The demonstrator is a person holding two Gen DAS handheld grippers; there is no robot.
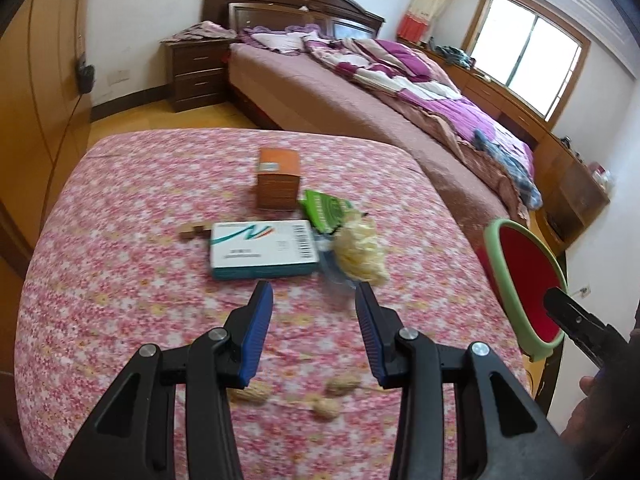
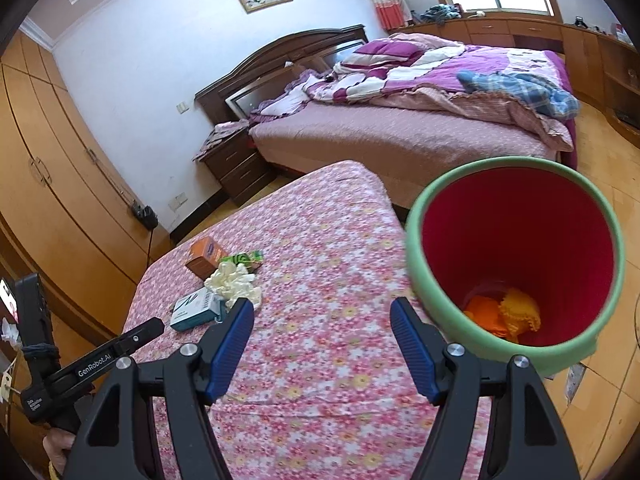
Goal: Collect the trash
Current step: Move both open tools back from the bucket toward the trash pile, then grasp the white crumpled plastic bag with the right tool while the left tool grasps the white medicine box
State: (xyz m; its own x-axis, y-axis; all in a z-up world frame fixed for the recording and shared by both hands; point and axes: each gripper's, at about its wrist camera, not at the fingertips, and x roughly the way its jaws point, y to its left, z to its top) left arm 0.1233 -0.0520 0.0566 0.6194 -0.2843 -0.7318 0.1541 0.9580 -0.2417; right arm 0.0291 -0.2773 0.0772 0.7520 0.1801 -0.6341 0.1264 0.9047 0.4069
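Right wrist view: right gripper (image 2: 322, 314) jaws spread, empty, over bare floral table (image 2: 320, 240) mid-frame; green-rimmed bin (image 2: 516, 264) at its right edge. Left gripper (image 1: 314, 300) jaws spread near white box (image 1: 262, 248).

Each tool (image 1: 314, 294) (image 2: 322, 312) has black plastic arms, silver screws, ribbed blue pads, one marked "GenRobot.AI"

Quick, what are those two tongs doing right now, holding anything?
Left tongs: open, holding nothing, above the flowered table.
Right tongs: open, holding nothing, beside the red bin.
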